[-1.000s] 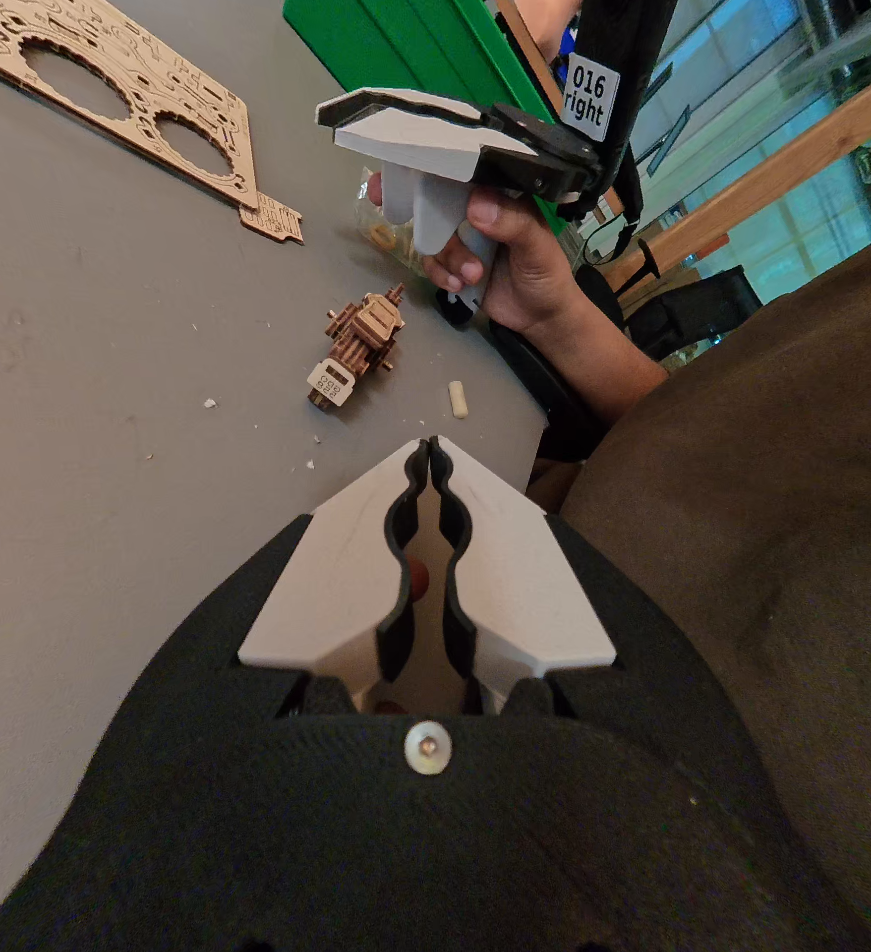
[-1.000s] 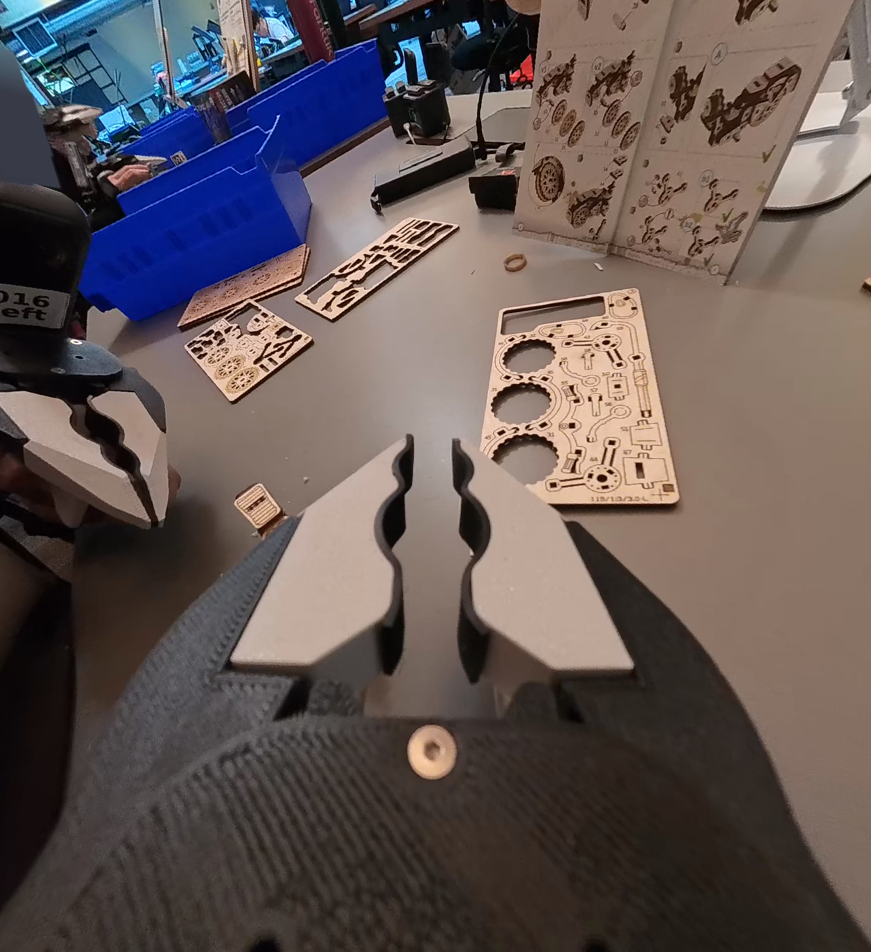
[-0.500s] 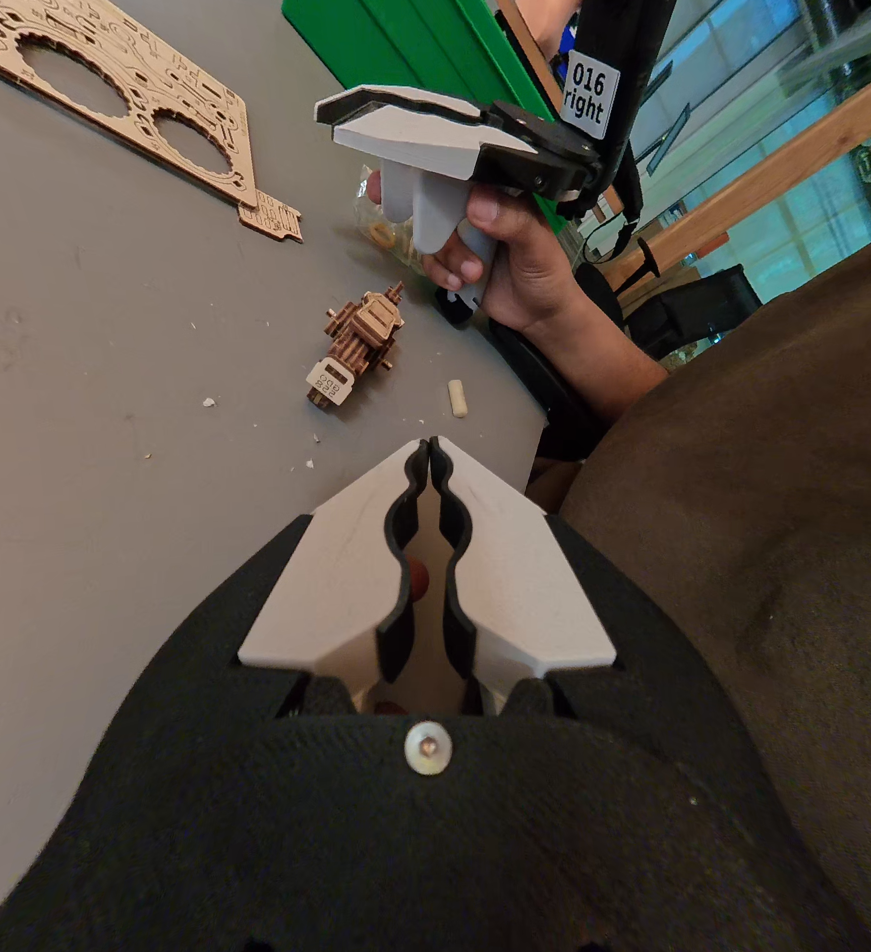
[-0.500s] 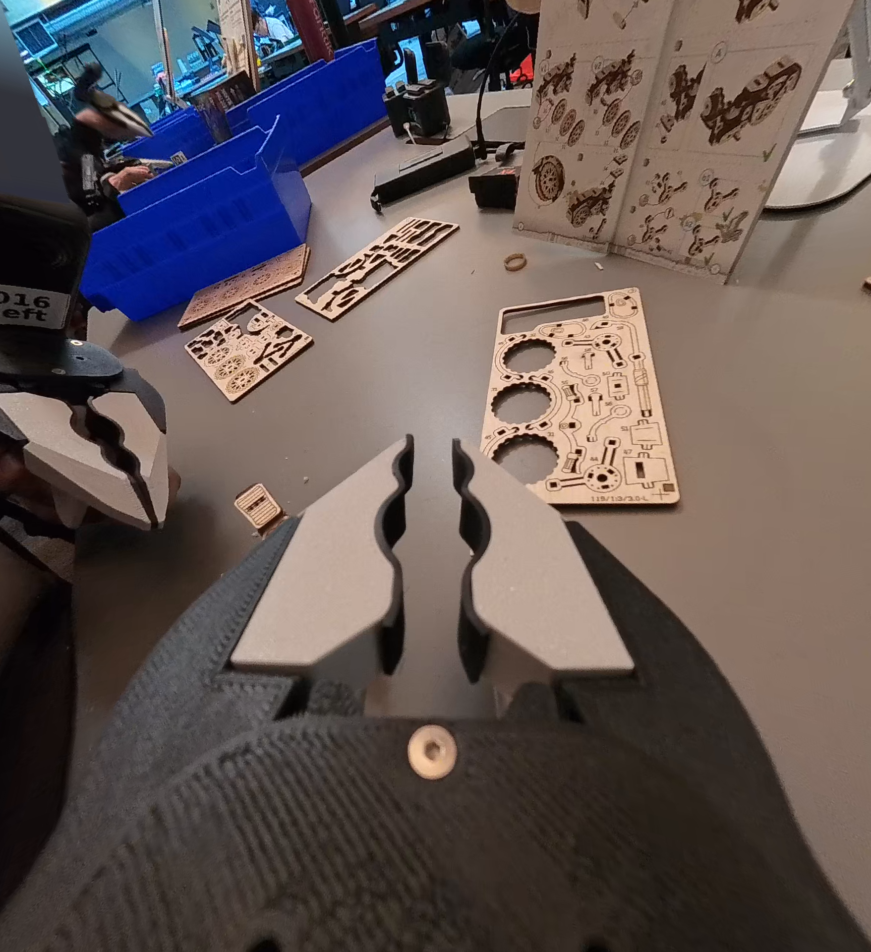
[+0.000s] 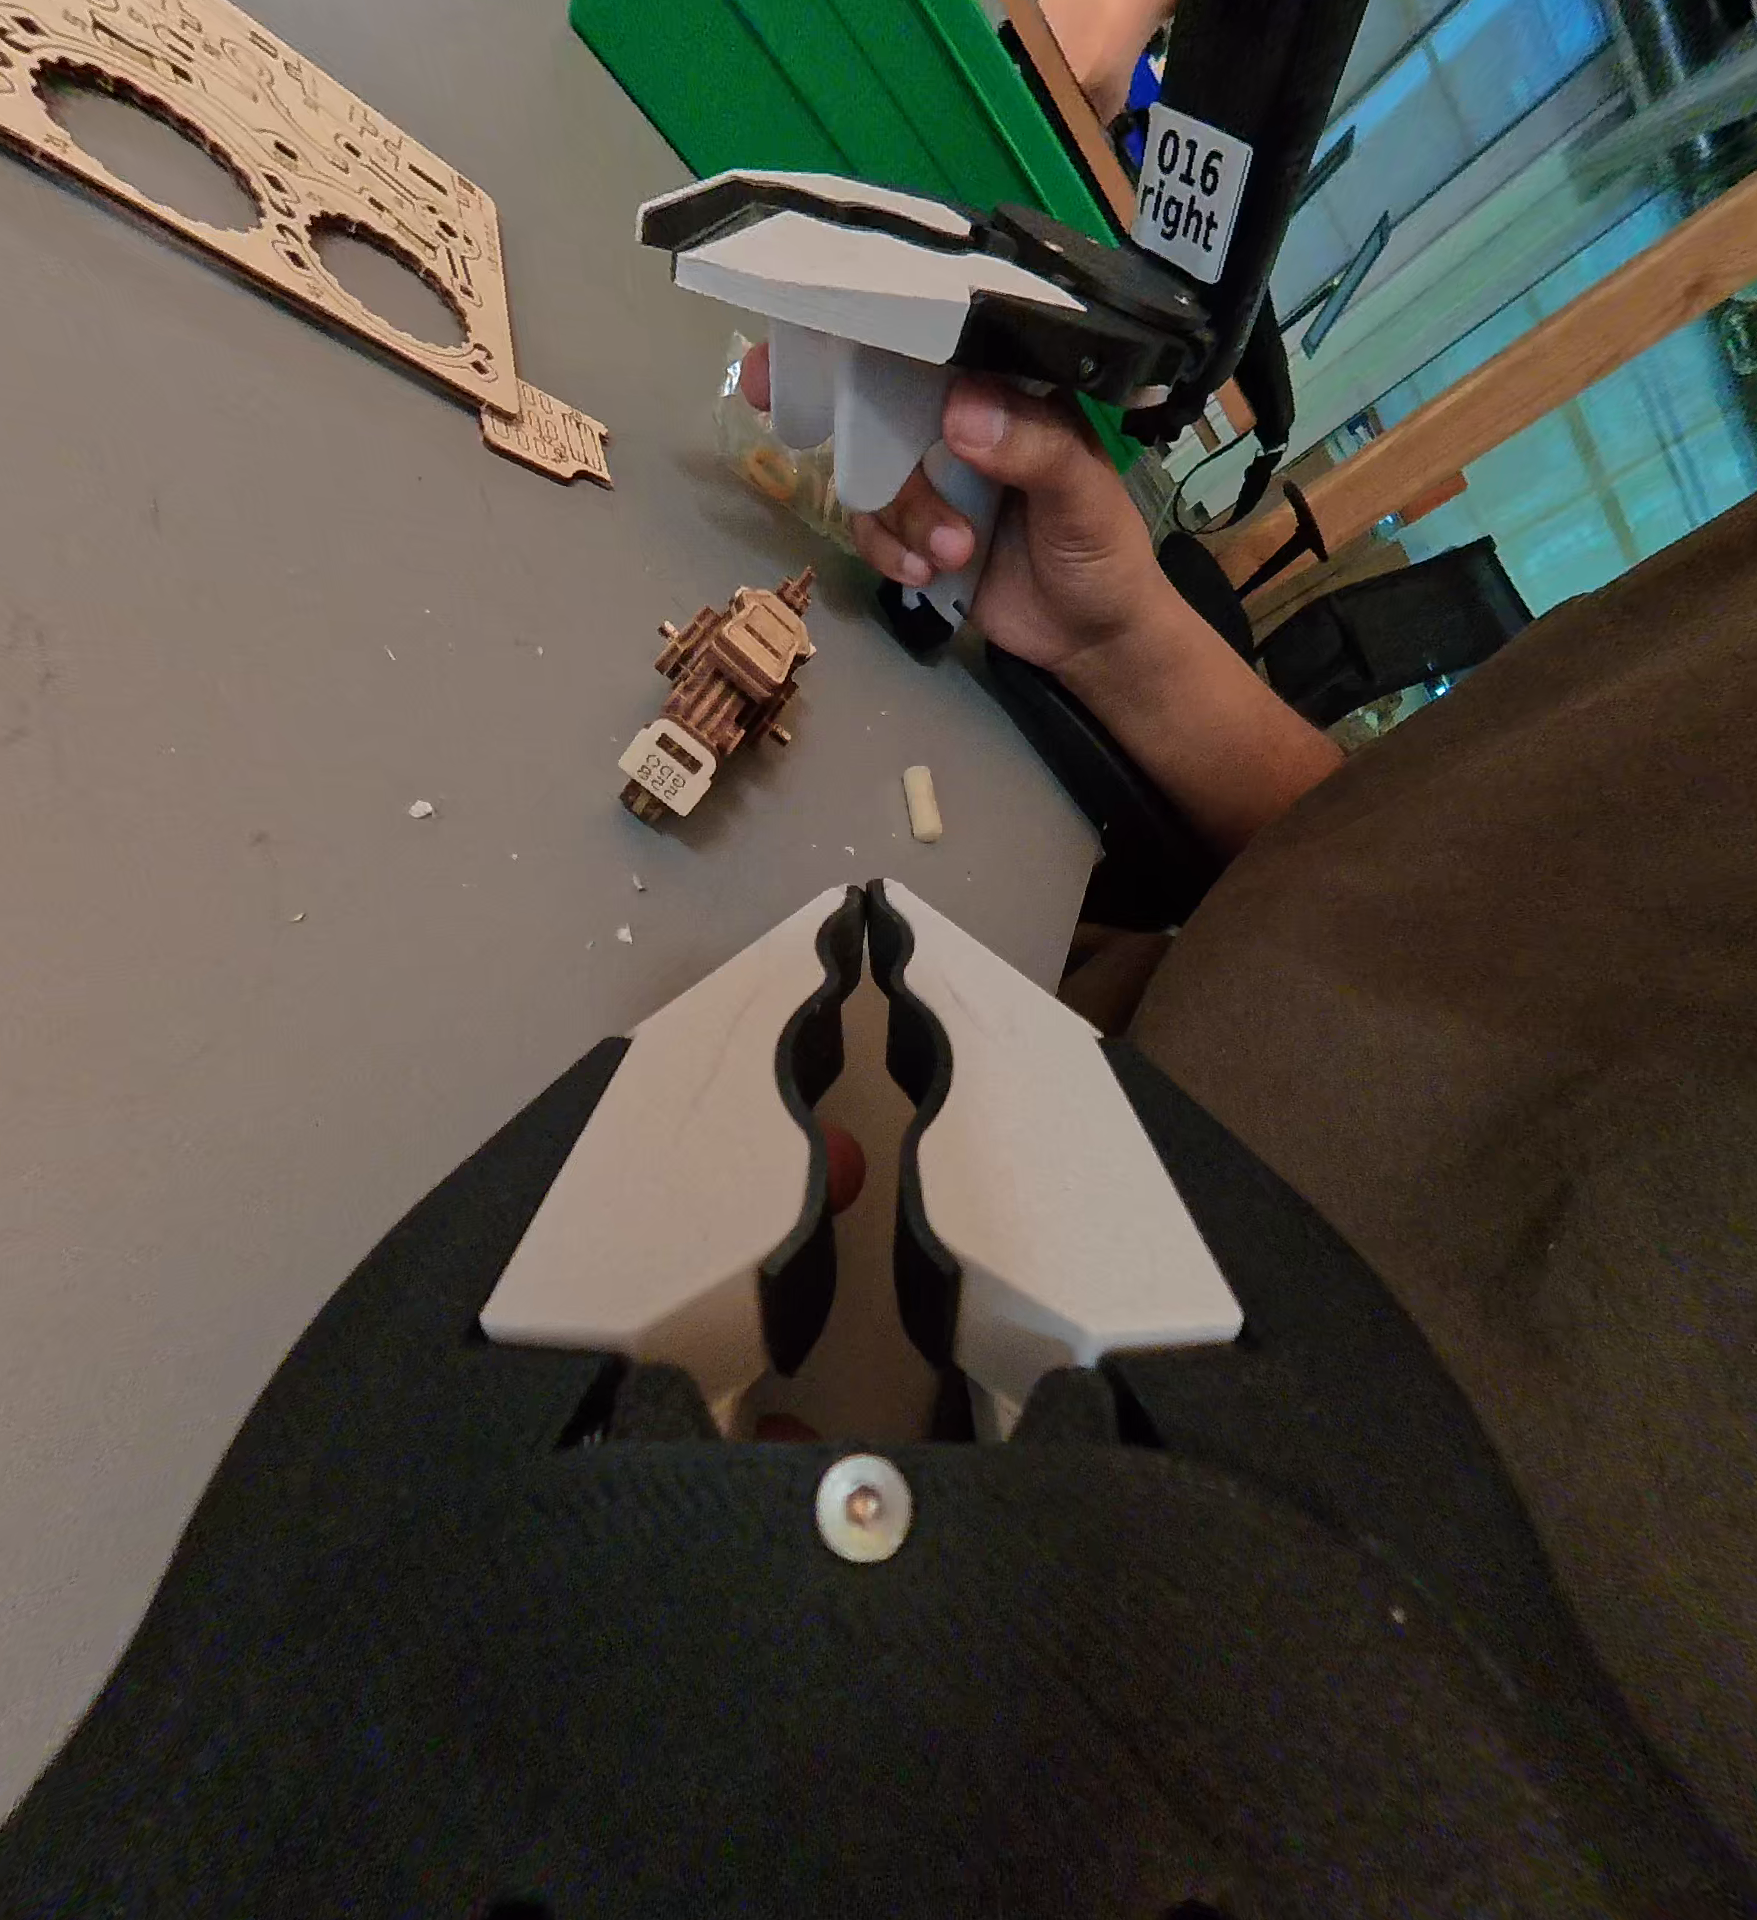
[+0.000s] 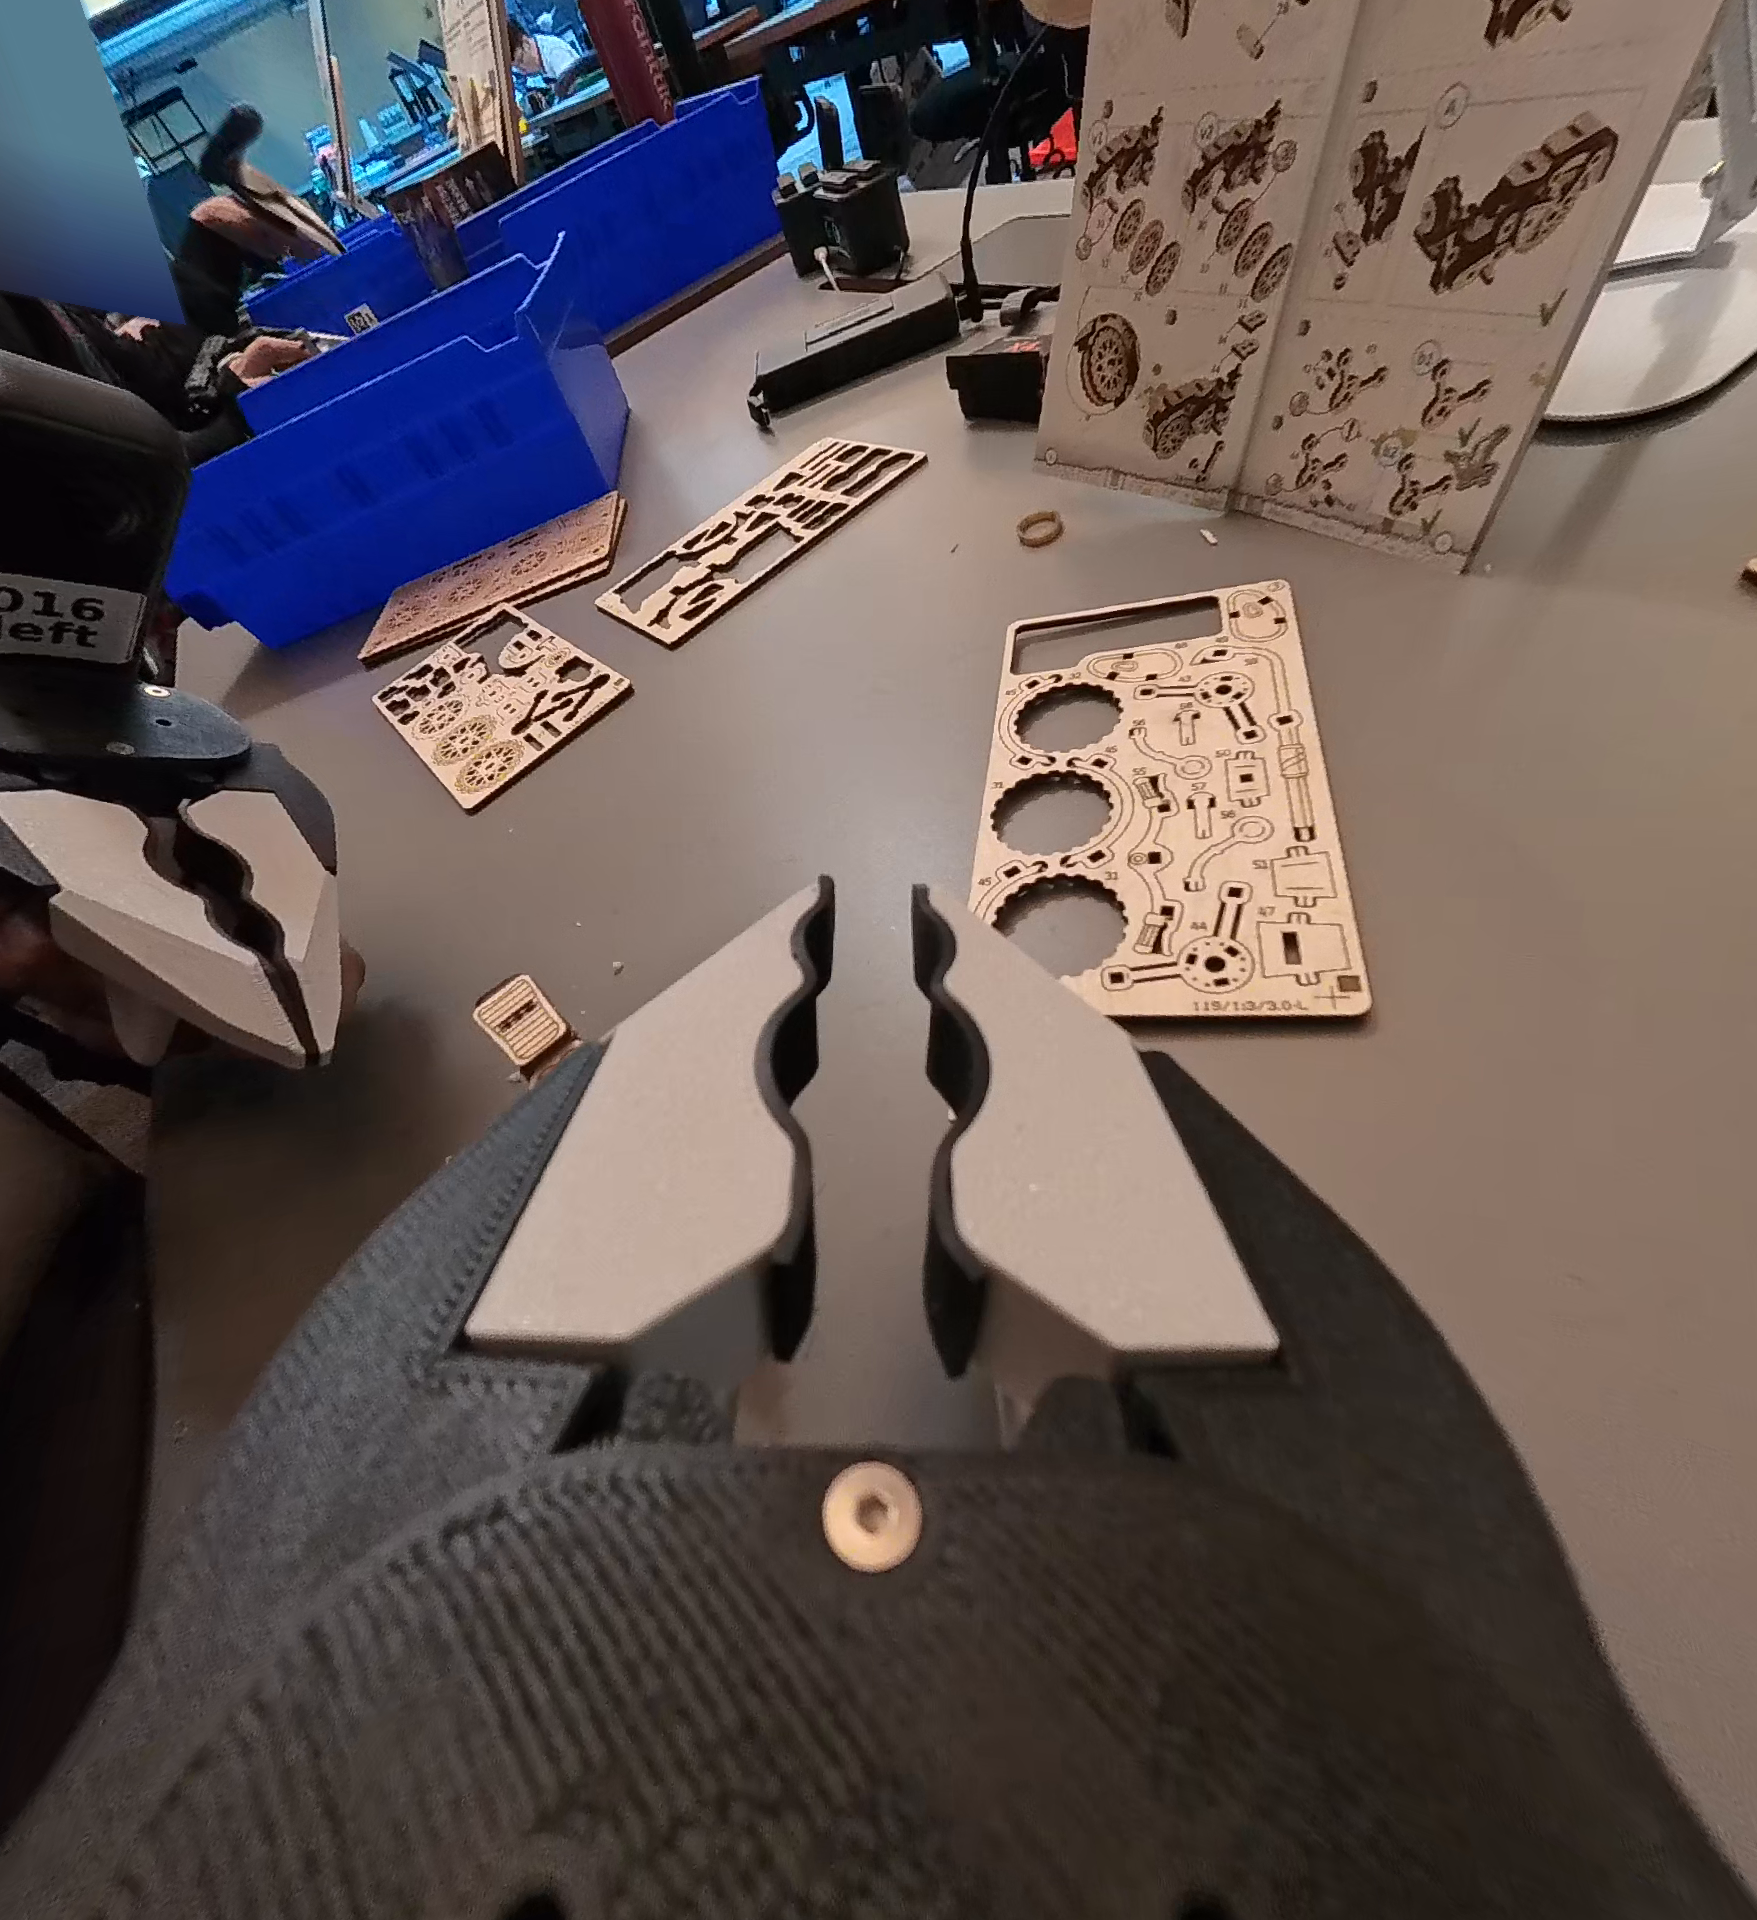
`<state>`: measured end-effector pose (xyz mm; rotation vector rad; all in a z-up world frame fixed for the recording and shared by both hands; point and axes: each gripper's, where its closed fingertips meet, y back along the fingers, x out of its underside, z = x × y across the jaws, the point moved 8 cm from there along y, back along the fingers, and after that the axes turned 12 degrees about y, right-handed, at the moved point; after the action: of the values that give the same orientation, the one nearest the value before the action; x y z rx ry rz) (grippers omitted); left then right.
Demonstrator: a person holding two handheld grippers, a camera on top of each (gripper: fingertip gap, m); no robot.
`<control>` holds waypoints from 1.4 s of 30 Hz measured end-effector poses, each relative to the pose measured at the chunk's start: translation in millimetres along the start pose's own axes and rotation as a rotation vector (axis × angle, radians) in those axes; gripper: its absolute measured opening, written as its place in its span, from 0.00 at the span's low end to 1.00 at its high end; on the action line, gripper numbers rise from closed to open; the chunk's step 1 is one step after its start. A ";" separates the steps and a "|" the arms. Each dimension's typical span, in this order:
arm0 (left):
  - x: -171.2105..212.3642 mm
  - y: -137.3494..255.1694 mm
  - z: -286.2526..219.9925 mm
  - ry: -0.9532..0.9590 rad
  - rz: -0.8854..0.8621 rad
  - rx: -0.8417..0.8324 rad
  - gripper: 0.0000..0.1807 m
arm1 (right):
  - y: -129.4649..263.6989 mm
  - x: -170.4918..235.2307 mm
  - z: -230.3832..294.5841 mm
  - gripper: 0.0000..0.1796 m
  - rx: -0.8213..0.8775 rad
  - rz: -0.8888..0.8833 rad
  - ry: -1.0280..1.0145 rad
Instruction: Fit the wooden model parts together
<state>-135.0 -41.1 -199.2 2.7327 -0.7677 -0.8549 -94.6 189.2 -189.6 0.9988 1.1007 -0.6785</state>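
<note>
The gray desk (image 6: pixel 1580 935) holds flat wooden sheets (image 6: pixel 1175 821). A small wooden model (image 5: pixel 723 691) lies near its edge. The left hand-held gripper (image 5: pixel 866 899) is pressed together, empty. The right hand-held gripper (image 6: pixel 869 904) is spread a little, empty.

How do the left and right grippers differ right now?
The left gripper has its fingertips touching at the tip; the right gripper shows a clear gap between its fingers. The left hangs at the table's near edge; the right is over the table near a wooden parts sheet. Both hold nothing.
</note>
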 end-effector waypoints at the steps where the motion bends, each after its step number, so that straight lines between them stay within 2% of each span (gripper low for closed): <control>1: -0.1 0.1 -0.1 -0.001 0.000 0.000 0.00 | -0.1 0.1 -0.1 0.07 0.000 0.001 -0.001; 42: -8.4 4.9 7.1 0.058 -0.066 -0.007 0.00 | -0.4 0.9 0.8 0.07 -0.009 0.010 -0.001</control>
<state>-147.0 -40.9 -199.4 2.7774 -0.6667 -0.7862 -94.3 188.3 -190.5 0.9956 1.0970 -0.6656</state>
